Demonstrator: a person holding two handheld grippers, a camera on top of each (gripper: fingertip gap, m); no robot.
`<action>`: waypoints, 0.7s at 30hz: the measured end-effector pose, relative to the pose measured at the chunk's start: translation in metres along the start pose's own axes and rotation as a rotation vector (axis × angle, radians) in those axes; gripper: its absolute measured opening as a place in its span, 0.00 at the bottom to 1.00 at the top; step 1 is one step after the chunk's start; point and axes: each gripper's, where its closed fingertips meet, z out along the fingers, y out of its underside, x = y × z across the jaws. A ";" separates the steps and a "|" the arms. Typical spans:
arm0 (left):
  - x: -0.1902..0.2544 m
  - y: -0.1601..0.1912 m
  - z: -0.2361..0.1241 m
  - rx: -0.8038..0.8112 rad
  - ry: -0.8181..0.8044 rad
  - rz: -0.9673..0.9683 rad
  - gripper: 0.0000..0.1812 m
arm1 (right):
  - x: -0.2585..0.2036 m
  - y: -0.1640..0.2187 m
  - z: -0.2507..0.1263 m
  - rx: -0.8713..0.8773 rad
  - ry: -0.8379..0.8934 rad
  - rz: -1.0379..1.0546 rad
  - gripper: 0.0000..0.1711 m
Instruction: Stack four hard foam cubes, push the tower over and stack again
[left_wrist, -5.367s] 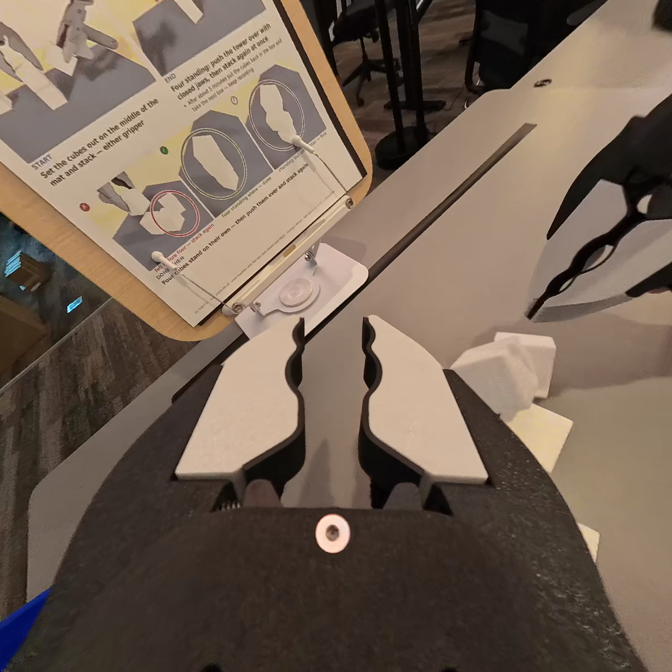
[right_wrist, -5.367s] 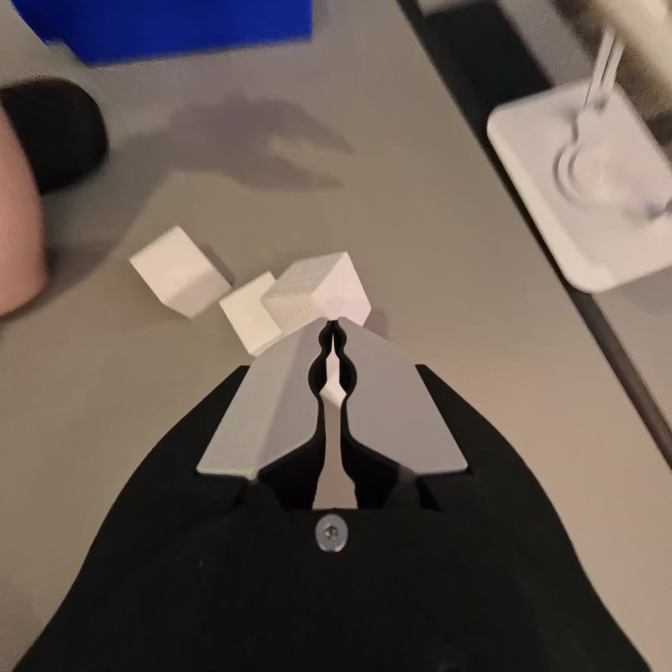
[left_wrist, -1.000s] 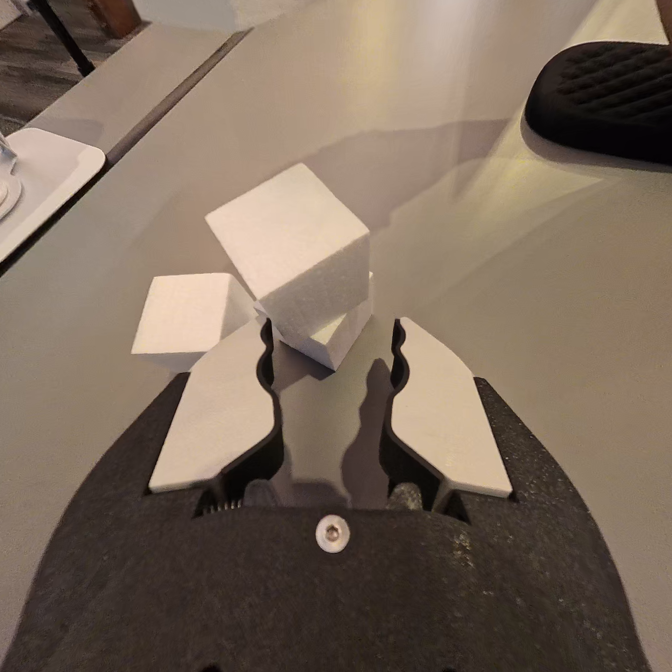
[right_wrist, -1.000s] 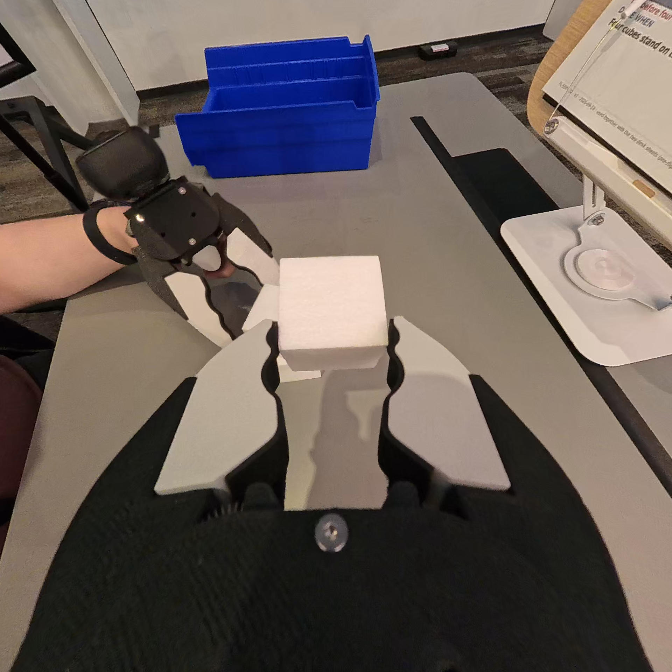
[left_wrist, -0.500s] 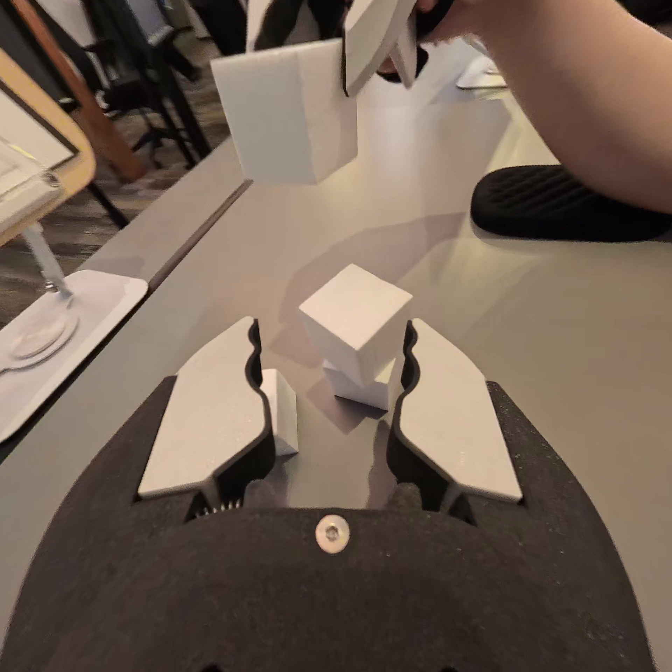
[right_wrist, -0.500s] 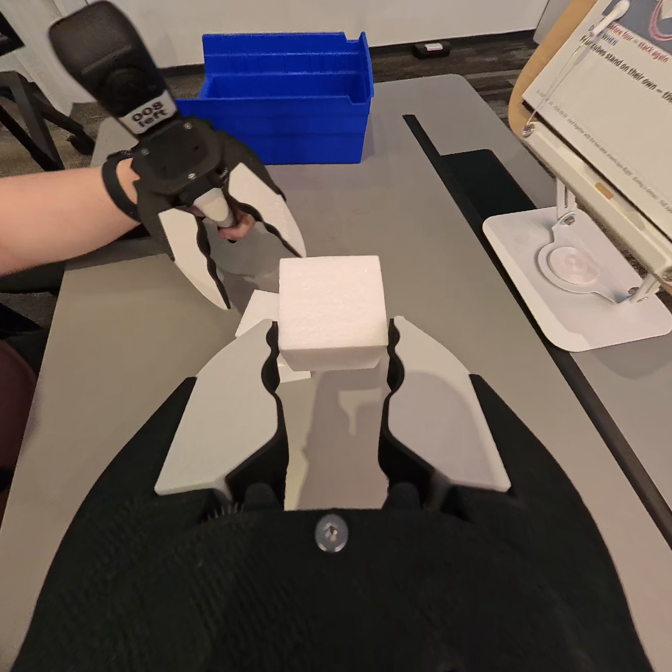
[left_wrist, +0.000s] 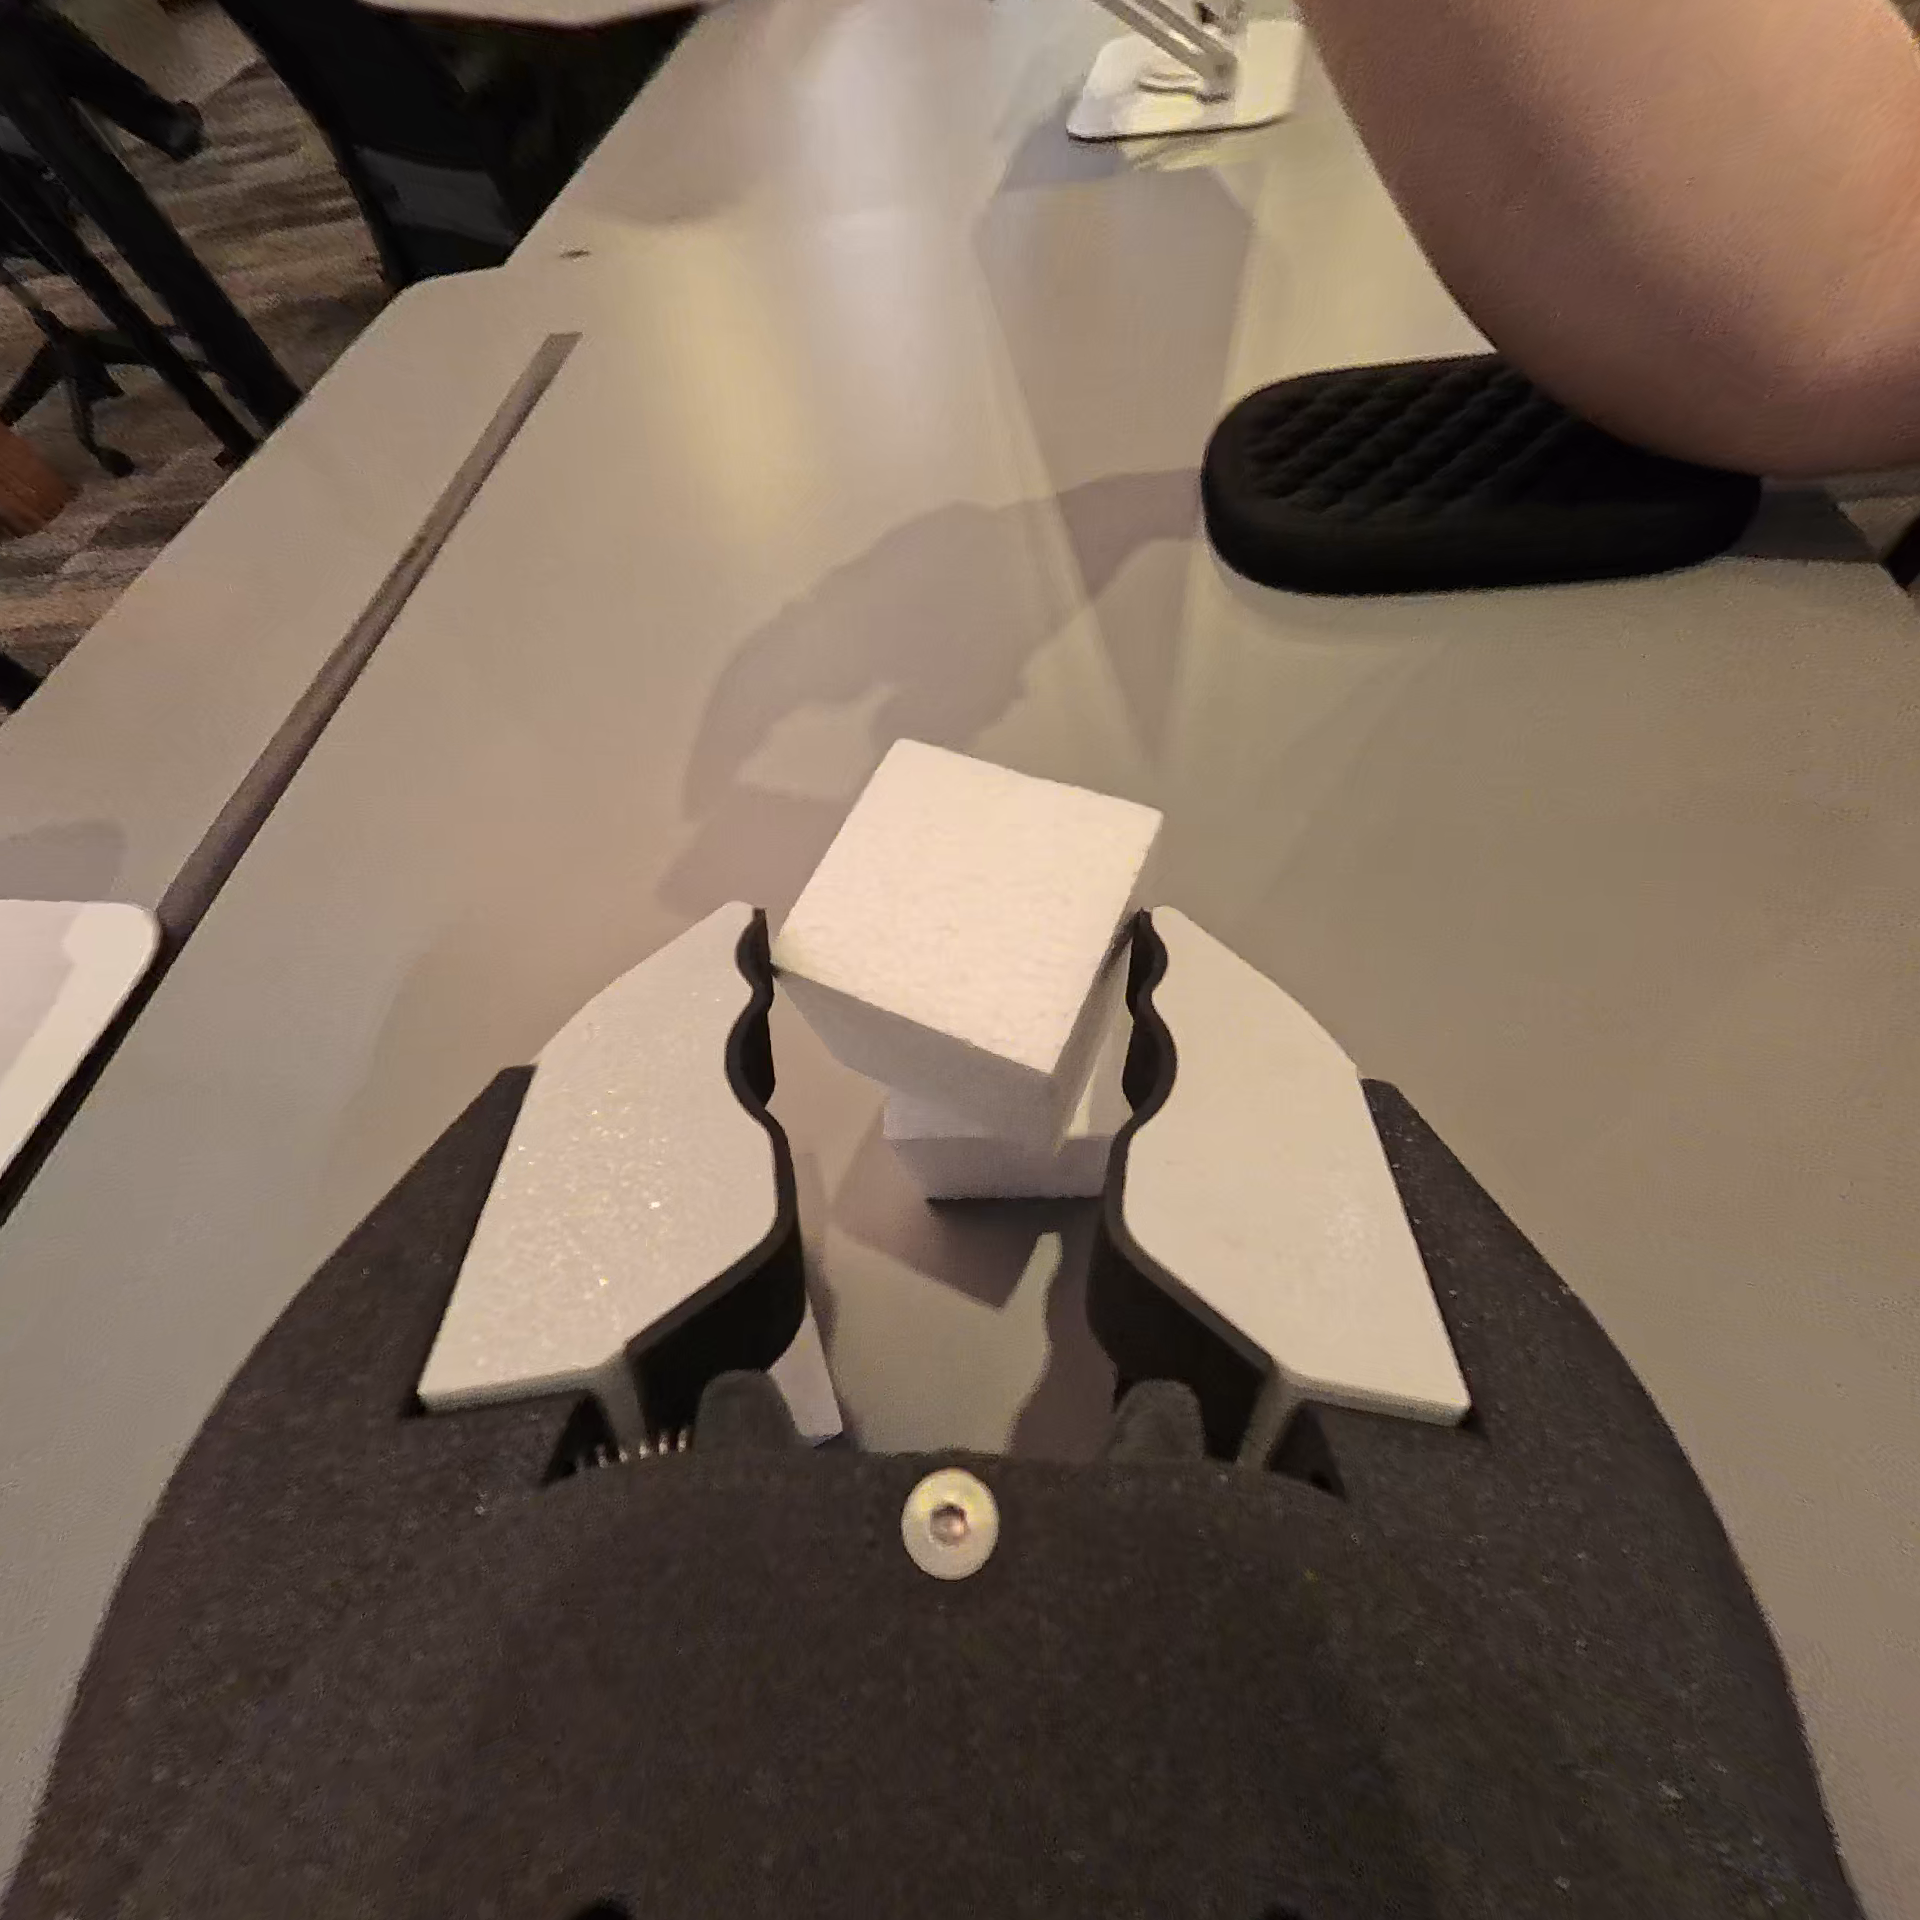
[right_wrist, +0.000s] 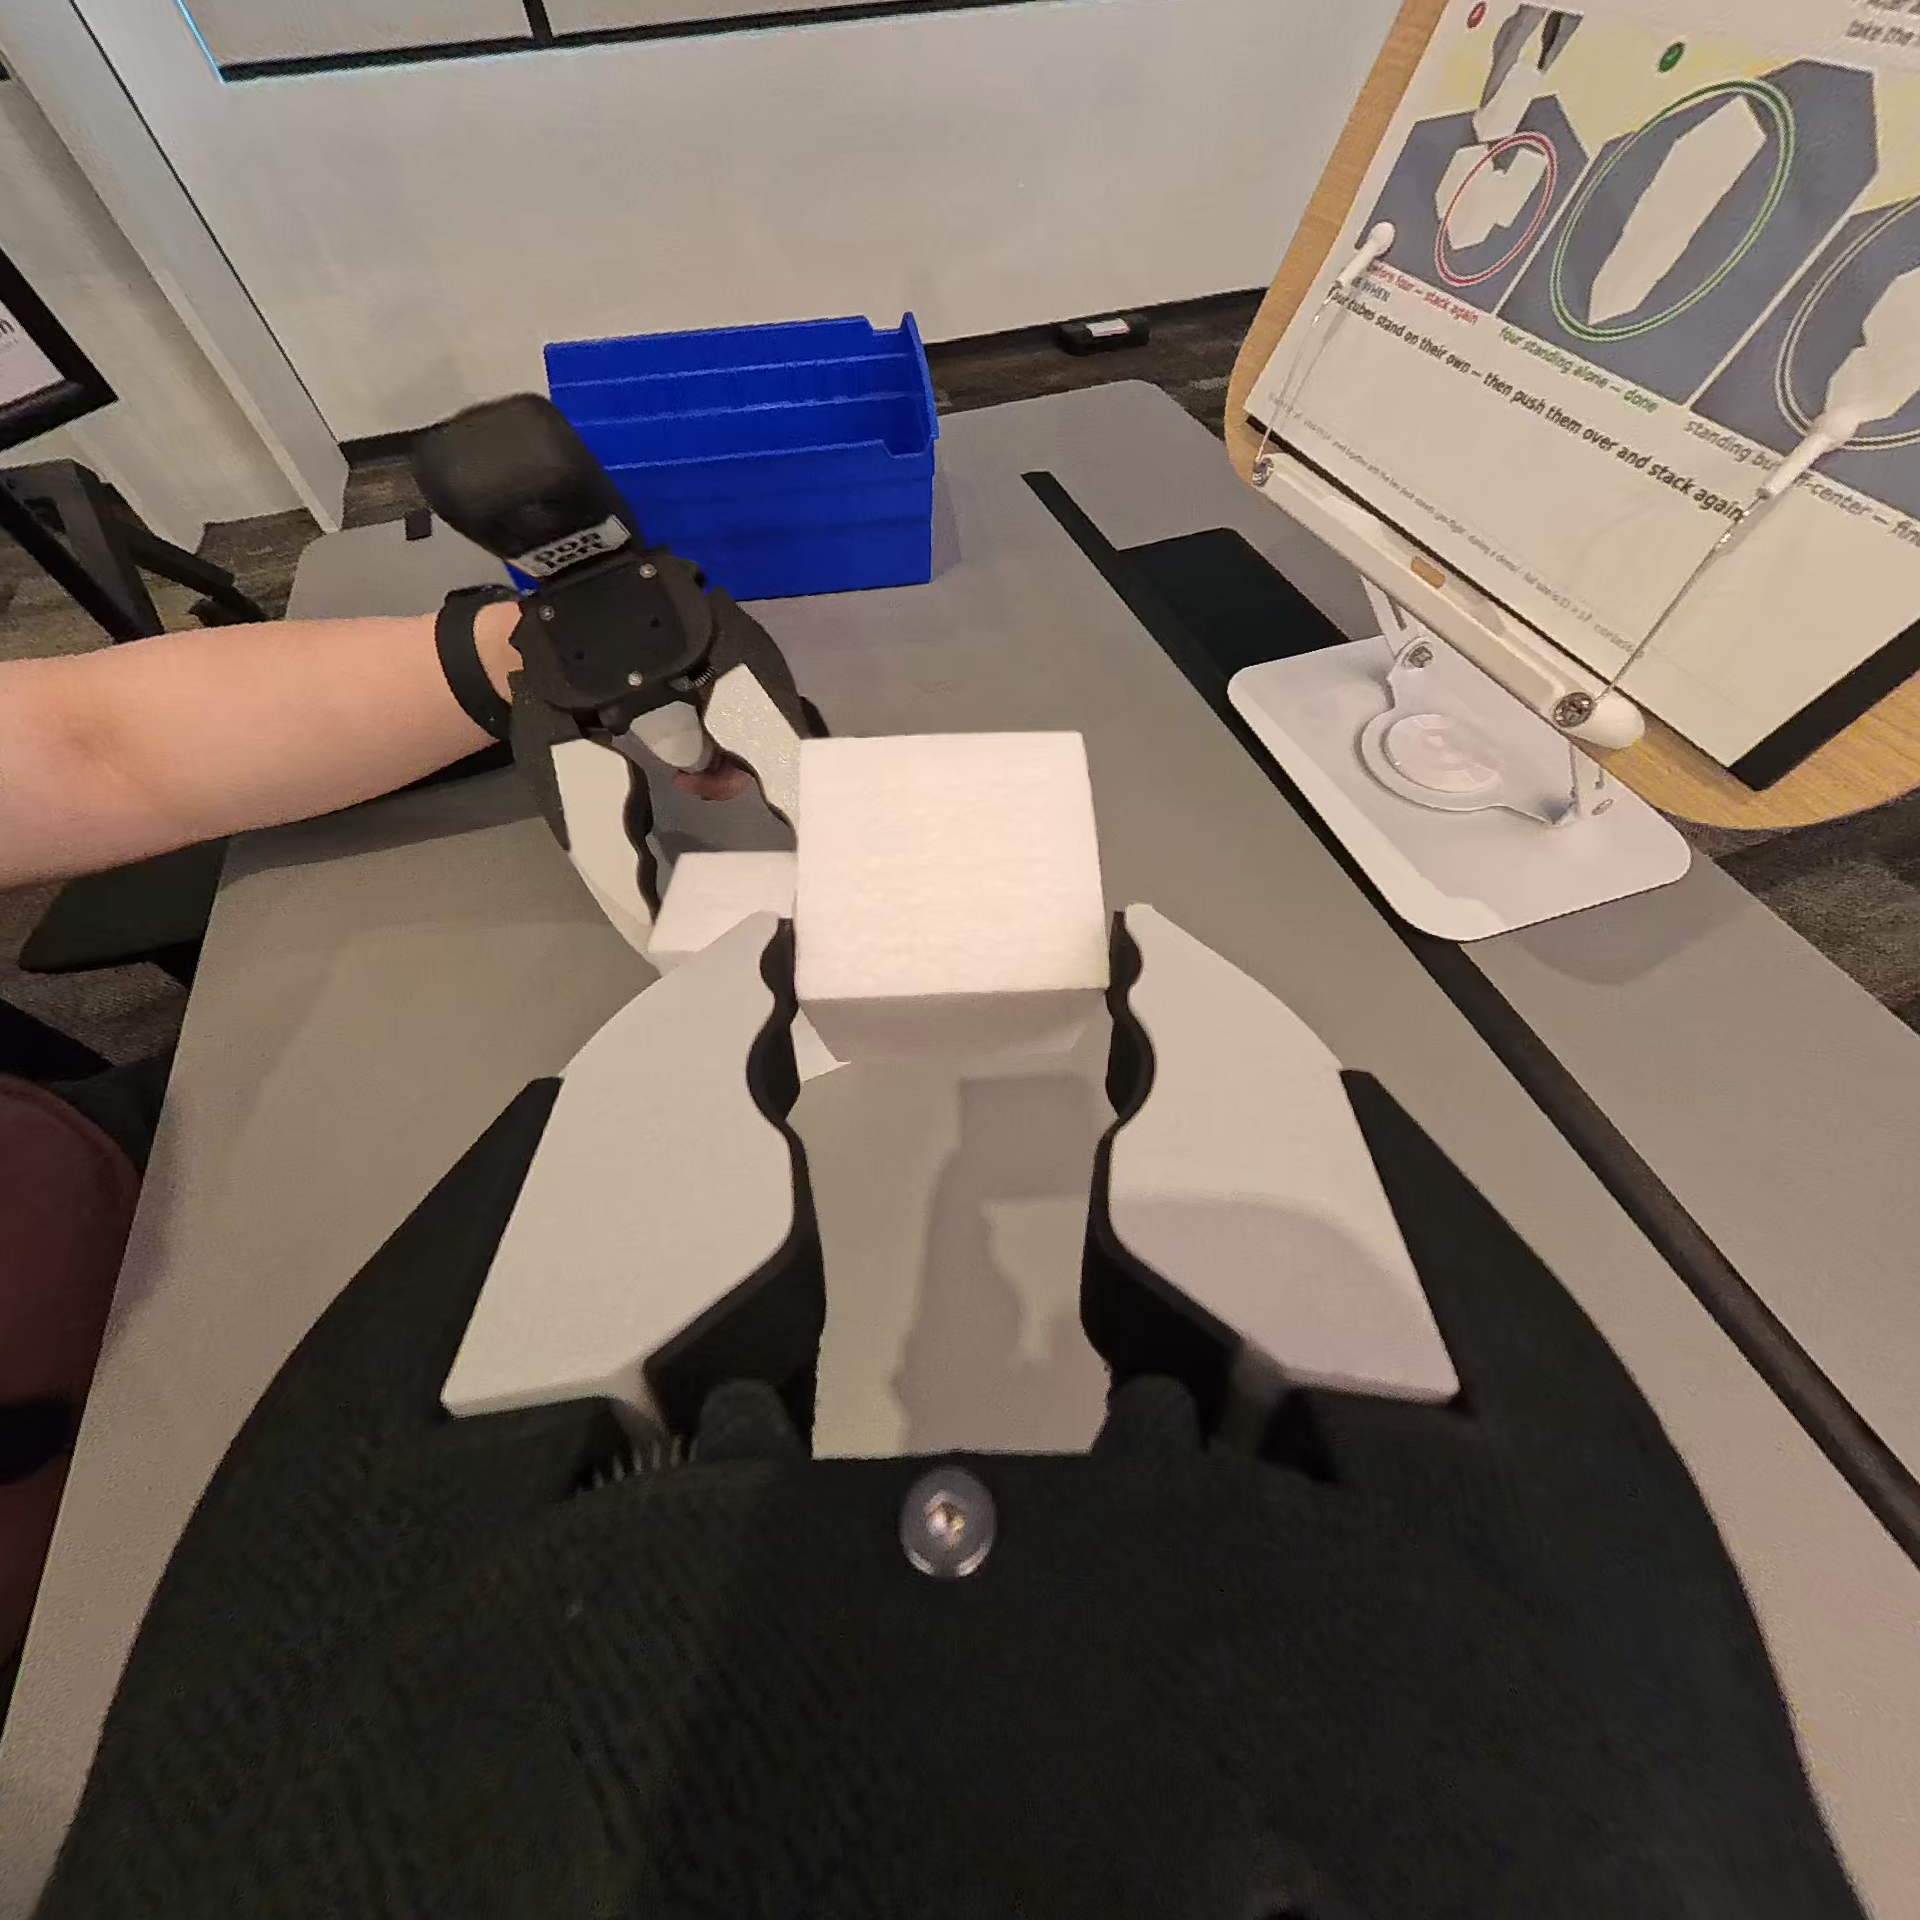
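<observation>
Restacking is the step in hand, as I read it, with a tower barely begun on the grey table (right_wrist: 1226, 644). My right tongs (right_wrist: 945, 971) are clenched on a white foam cube (right_wrist: 940, 862), carried clear above the table and square to the fingers, its top face level. My left tongs (left_wrist: 951, 940) sit around a second cube (left_wrist: 961, 930); both fingertips appear to touch its sides, so I judge them closed on it, though lightly. That second cube rests on, or hangs just above, a lower cube (left_wrist: 987, 1169) standing on the table; I cannot tell whether the two are in contact. From the right wrist view another white block (right_wrist: 717, 899) shows beside the left tongs, partly hidden, and I cannot say which cube it is.

A cube has no long axis, so only its twist matters. The one in my left tongs is turned about the vertical against the lower cube, a corner pointing back toward me.

Next, I think, the left cube needs squaring and releasing, then the left tongs must withdraw before I bring the right cube over and lower it flat on top. An off-centre placement could tip the stack. The blue bin (right_wrist: 748, 447) stands well apart at the table's far end.
</observation>
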 end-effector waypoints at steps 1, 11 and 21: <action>-0.005 -0.001 -0.001 0.001 -0.045 -0.017 0.36 | 0.001 0.001 0.000 -0.005 0.002 0.001 0.34; -0.007 -0.002 -0.008 -0.077 -0.358 -0.127 0.36 | 0.003 0.006 0.004 -0.034 0.015 -0.006 0.34; -0.003 -0.004 -0.002 -0.081 -0.353 -0.171 0.36 | 0.005 0.010 0.003 -0.041 0.018 0.003 0.34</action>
